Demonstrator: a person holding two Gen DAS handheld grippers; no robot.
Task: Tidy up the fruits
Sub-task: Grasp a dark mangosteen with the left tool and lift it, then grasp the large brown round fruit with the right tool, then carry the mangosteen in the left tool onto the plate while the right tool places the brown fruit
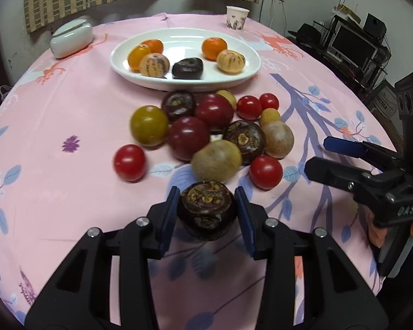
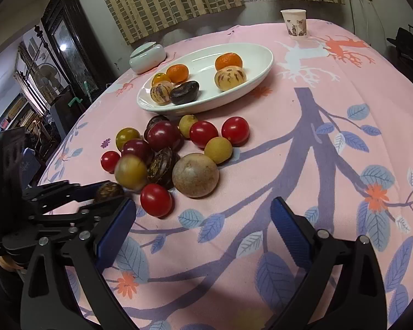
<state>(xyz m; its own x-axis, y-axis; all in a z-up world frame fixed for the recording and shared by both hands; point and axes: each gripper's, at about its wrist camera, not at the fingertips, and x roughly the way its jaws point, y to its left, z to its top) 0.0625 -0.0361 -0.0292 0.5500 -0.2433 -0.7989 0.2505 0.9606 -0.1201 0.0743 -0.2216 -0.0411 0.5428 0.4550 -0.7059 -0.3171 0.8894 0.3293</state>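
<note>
My left gripper [image 1: 206, 214] is shut on a dark brown water chestnut [image 1: 206, 210], held just above the cloth at the near side of a pile of fruits [image 1: 206, 129]: red tomatoes, dark plums, a kiwi [image 1: 217, 161], longans and more chestnuts. In the right wrist view the left gripper [image 2: 107, 192] shows at the left with the chestnut [image 2: 108, 191]. A white oval plate [image 1: 184, 81] behind the pile holds oranges, striped melons and one dark chestnut. My right gripper [image 2: 203, 228] is open and empty over bare cloth, right of the pile [image 2: 173, 154]; it also shows in the left wrist view [image 1: 319, 156].
A white lidded dish [image 1: 71, 38] stands at the back left and a paper cup [image 1: 236, 18] at the back right of the round pink-clothed table [image 1: 68, 192]. Shelves with electronics stand beyond the table's right edge.
</note>
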